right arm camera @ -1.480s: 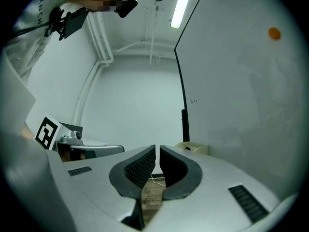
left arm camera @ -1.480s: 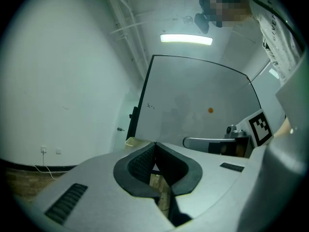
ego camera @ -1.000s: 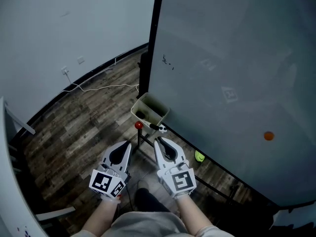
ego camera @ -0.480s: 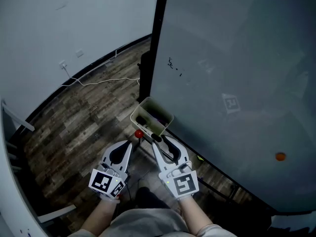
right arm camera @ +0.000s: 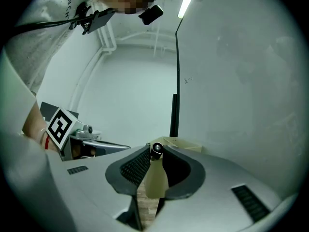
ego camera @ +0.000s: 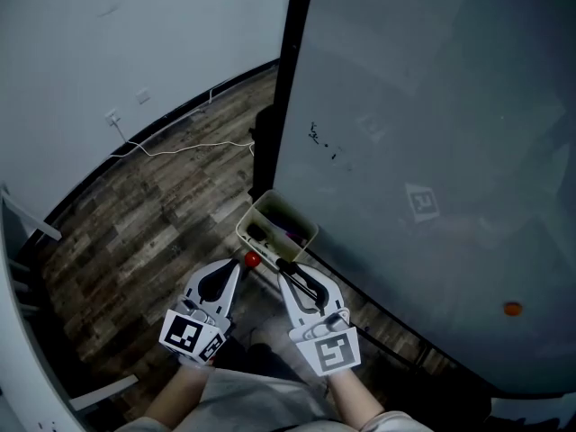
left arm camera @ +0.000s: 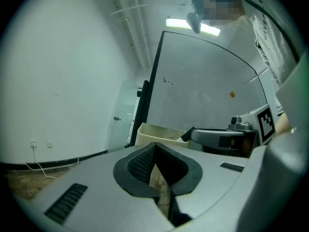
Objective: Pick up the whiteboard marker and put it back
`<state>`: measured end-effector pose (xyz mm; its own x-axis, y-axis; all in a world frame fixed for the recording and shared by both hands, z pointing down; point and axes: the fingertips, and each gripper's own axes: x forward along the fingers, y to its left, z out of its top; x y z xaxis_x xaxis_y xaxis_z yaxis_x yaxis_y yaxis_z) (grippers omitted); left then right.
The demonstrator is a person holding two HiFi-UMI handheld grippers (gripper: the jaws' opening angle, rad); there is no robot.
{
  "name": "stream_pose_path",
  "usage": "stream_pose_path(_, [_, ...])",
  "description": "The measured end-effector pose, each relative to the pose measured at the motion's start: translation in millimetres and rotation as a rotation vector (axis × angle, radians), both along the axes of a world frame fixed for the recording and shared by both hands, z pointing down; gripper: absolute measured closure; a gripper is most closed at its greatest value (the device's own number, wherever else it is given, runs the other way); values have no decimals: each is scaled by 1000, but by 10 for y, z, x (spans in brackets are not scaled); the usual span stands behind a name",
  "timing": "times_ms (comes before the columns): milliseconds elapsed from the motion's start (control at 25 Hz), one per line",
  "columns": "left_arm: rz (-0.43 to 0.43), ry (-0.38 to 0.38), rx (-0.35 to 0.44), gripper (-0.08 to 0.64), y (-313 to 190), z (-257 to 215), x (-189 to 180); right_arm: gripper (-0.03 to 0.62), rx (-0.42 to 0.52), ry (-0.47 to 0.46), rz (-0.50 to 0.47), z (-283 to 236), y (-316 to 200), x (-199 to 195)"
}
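Item one: right gripper (ego camera: 286,268), clenched at its very tips on the whiteboard marker (right arm camera: 156,149). Its jaws have just been closing, and the marker's dark round end sits between them, pointing straight ahead in the right gripper view. Item two: left gripper (left arm camera: 154,145), tips together with nothing between them, level beside the right one and just apart from it. Item three: beige tray (ego camera: 293,211), open-topped, directly ahead of both grippers and nearest the right one's tips. I see dark things lying in it but cannot say what they are. Item four: red knob (ego camera: 253,260), small and round, between the two sets of tips, just ahead of the left gripper and at the tray's near edge. Item five: whiteboard (ego camera: 432,133), upright ahead and to the right of the right gripper, with a few small dark marks (ego camera: 324,142) and an orange dot (ego camera: 512,309) far out to the right. Item six: wood floor (ego camera: 153,214) beneath and to the left of the left gripper, with a white cable (ego camera: 180,149) lying well ahead along the wall.
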<state>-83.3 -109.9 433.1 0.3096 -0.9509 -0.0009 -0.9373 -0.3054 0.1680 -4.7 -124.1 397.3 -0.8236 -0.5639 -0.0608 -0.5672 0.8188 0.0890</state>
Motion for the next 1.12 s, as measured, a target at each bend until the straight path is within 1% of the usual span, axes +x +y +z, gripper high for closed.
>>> stream_pose_path(120, [21,2,-3,545,-83,7,-11,506,-9,-2,3,9,-12,8])
stream_pose_path(240, [54,2,-9,545,-158,22,-41,506,-46,-13,16,26,-13,11])
stream_pose_path(480, [168,-15,-14,545,-296,-11,-103,506,-77,-33,96,18,-37,-16])
stream_pose_path(720, [253,-15,-24,545,-371,2,-177,506,-115,-61,169,37,-63,-14])
stream_pose_path(920, [306,-9,-28,545,-381,1,-198,508,-122,-82,208,-17,-51,-38])
stream_pose_path(1120, [333,-1,-23,545,-383,-58,-261,514,-116,-119,255,-183,-67,-56])
